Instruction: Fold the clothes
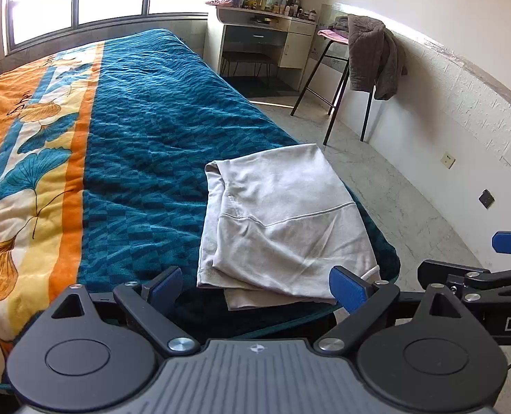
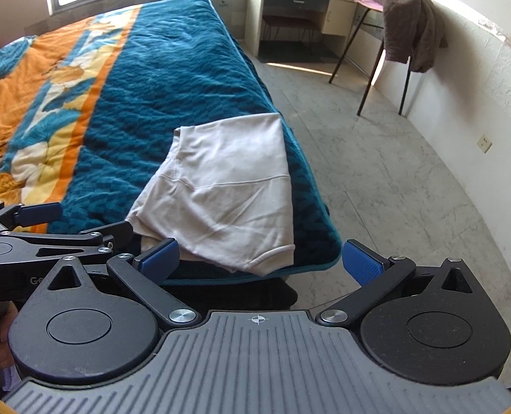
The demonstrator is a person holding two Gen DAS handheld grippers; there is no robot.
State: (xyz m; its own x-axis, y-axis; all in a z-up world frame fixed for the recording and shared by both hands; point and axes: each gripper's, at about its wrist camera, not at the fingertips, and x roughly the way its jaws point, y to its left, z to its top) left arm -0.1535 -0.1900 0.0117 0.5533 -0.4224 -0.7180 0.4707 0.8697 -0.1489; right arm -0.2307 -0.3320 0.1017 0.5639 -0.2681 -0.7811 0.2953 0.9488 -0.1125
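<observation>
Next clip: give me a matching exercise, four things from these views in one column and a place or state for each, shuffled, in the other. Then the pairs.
Things:
1. beige garment
2. brown garment
3. left gripper
4. bottles

Places or states:
A. draped over a chair by the wall
B. folded, at the bed's near corner
C. lined up on the desk top
D. fingers apart, holding nothing

Pairs: 1-B, 2-A, 3-D, 4-C
</observation>
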